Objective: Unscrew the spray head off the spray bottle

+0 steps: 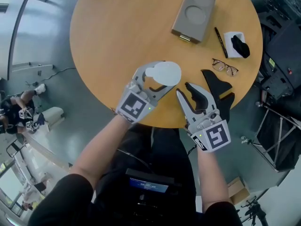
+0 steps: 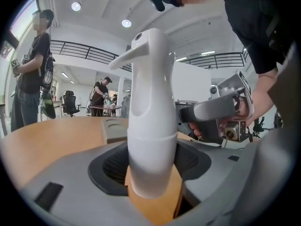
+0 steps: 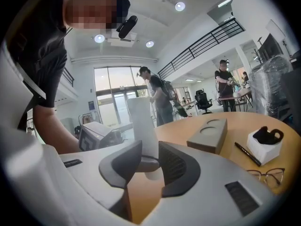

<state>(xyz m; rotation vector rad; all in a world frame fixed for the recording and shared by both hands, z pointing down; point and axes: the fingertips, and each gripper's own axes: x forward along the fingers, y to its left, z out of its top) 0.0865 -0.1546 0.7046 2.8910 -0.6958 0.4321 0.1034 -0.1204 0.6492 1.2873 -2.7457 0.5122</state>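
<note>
Spray bottle: white and upright, with the spray head seated on it and the nozzle beak turned toward the counter's left edge. It is located over the near edge of the round wooden counter. Whether its base rests on the wood cannot be told.

Left gripper: jaws set wide and closed on the bottle's body below the seam under the head, pads against both flanks. It points toward the far right, close to level, with the marker cube facing up. The bare left forearm enters from the lower left.

Right gripper: jaws drawn narrow, pinching the bottle low down from the opposite side, at a ring near its base. It points toward the far left, close to level, cube up. The right forearm comes straight from below.

Black object: shape unclear, just beside the right gripper.

Spectacles: near the right edge.

Black pen and white block carrying a black item: right edge, farther back.

Grey box with two round recesses: far side.
</note>
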